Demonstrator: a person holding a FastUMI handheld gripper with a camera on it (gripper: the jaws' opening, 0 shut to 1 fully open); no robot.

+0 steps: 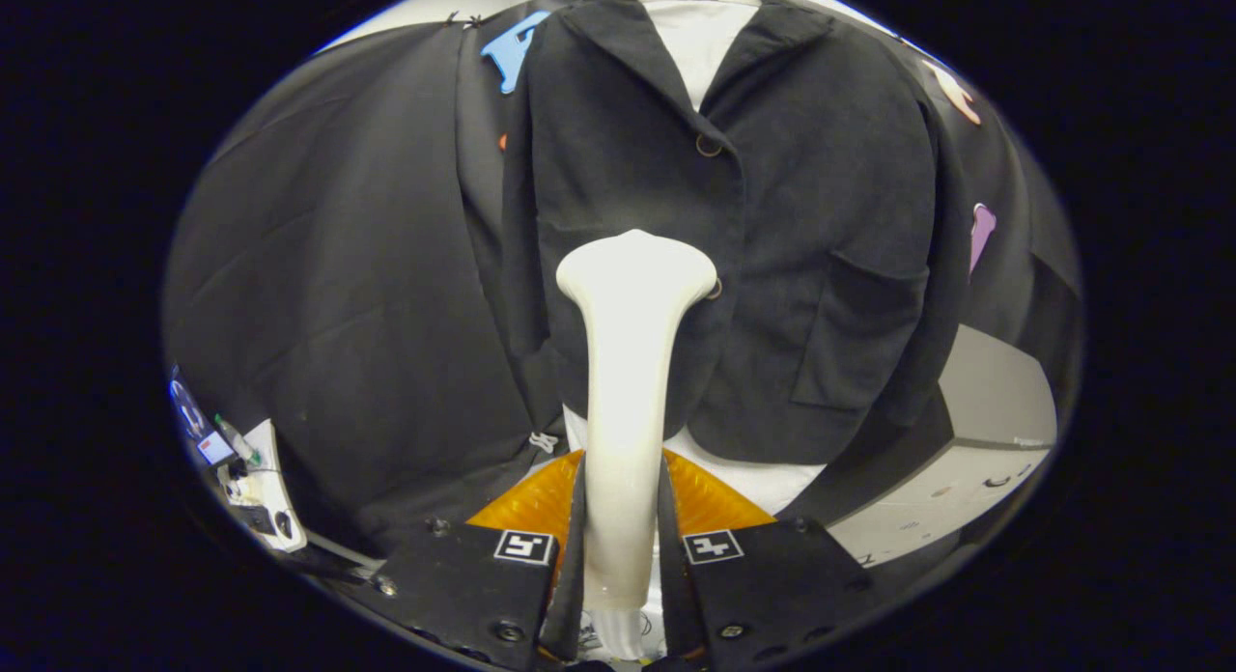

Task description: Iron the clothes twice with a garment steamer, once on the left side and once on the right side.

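Between your gripper's [623, 546] two fingers you have the handle of the steamer [630, 363], and both fingers press against its sides, so your grip on it is closed and firm. Its white neck rises straight ahead of the fingers and widens into a flat head at the top.

Just beyond that head hangs the jacket [734, 228], dark and buttoned, with its front facing you. You have the head close to the cloth, near the middle of the front and a little to the left of the button line; whether it touches the fabric you cannot tell. One button [708, 145] sits higher up near the collar, and another peeks out just at the right edge of the steamer head. A patch pocket [855, 334] lies on the right part of the front. Under the collar you see a white form [697, 35] that the jacket is hung on, and more white shows below the hem.

Farther back, the black cloth wall [328, 266] stands behind the jacket, with a pale box [966, 460] low on the right.
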